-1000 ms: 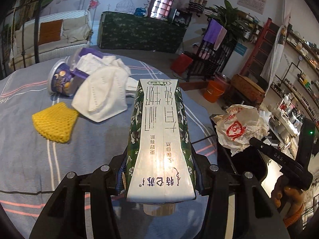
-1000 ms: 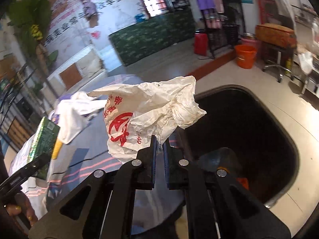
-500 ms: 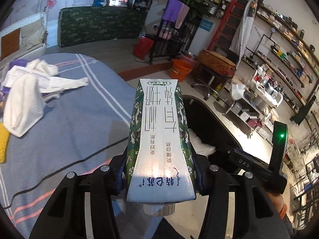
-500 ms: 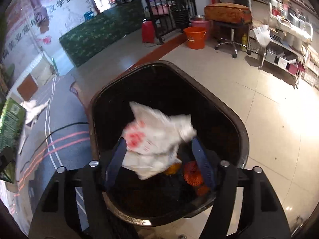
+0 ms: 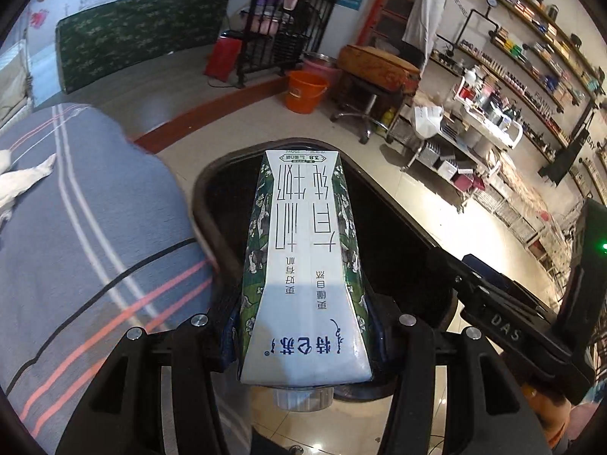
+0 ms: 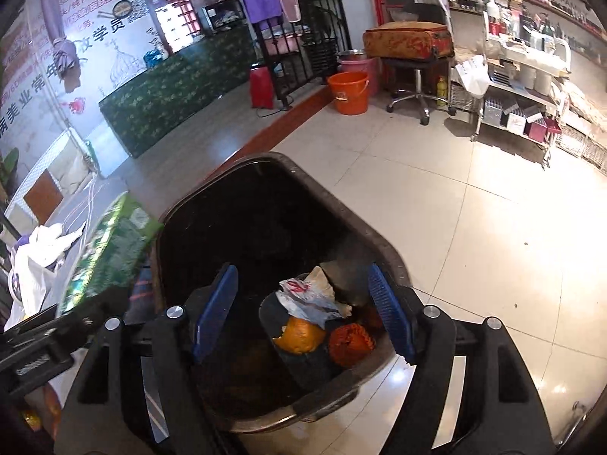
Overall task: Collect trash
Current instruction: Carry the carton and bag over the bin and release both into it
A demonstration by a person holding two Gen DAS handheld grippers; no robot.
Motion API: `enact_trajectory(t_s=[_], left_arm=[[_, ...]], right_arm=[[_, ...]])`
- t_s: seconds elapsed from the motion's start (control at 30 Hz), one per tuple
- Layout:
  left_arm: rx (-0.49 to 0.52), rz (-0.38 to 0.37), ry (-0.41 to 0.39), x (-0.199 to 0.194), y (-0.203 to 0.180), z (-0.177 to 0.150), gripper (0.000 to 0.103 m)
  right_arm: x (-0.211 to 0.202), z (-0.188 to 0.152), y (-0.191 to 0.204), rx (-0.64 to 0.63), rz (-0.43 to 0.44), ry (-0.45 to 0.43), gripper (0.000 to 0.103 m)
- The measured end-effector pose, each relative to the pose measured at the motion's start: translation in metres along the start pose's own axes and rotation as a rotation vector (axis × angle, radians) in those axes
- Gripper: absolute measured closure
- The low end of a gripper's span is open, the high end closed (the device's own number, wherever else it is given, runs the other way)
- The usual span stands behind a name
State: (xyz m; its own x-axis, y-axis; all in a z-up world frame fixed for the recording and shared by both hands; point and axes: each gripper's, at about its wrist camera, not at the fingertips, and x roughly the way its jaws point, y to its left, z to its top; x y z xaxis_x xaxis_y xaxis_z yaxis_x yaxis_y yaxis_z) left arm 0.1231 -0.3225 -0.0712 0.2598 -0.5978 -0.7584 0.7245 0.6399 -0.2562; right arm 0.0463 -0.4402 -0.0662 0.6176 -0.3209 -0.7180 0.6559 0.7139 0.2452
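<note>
bin (image 6: 383, 242): big black trash bin on the tiled floor, right up against the edge of the bed. Already some junk at the bottom: orange peel, a red mesh thing, and the crumpled white plastic bag (image 6: 309, 297) with red print lying on top.

bed (image 5: 87, 227): grey-blue cover with pink and white stripes, sits left of the bin. More white stuff is lying further back on it, so the job looks far from finished.

milk carton (image 5: 303, 265): green and white carton, pointing out ahead of the left gripper, its far end over the bin's opening. From the right wrist view it shows at the left, at the bin's near-left rim.

left gripper (image 5: 303, 335): jaws clamped on the carton's sides near its cap end, holding it firmly, nothing slipping as far as anyone can see.

right gripper (image 6: 303, 313): jaws have just been opening and now stand spread wide over the bin with nothing between them; the bag is down in the bin below, clear of the blue pads (image 6: 214, 313).

step in hand: looks like the bag drop is done and the carton is next up for dumping.

next move: probably the person just lets the left jaws go once the whole carton is past the rim, since the near end still seems close to the edge. Right gripper is free to head back to the bed for more.
</note>
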Motion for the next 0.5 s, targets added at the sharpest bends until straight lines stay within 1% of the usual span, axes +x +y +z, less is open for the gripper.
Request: enact_trajectory(t_s=[0.23, 0.37, 0.4, 0.43, 0.5], left_arm=[[0.062, 0.008, 0.045, 0.025, -0.02, 0.007, 0.051], [0.091, 0.017, 0.094, 0.037, -0.023, 0.011, 0.05], [0.099, 0.022, 0.107, 0.04, -0.023, 0.011, 0.044], [0.104, 0.027, 0.114, 0.041, -0.023, 0.01, 0.035], [0.104, 0.035, 0.108, 0.042, -0.023, 0.011, 0.024]], right_arm=[[-0.002, 0.001, -0.016, 0.045, -0.03, -0.006, 0.032], [-0.002, 0.003, -0.023, 0.069, -0.042, -0.008, 0.032], [-0.002, 0.003, -0.025, 0.074, -0.044, -0.009, 0.032], [-0.002, 0.003, -0.026, 0.076, -0.045, -0.01, 0.032], [-0.002, 0.002, -0.029, 0.082, -0.05, -0.008, 0.032]])
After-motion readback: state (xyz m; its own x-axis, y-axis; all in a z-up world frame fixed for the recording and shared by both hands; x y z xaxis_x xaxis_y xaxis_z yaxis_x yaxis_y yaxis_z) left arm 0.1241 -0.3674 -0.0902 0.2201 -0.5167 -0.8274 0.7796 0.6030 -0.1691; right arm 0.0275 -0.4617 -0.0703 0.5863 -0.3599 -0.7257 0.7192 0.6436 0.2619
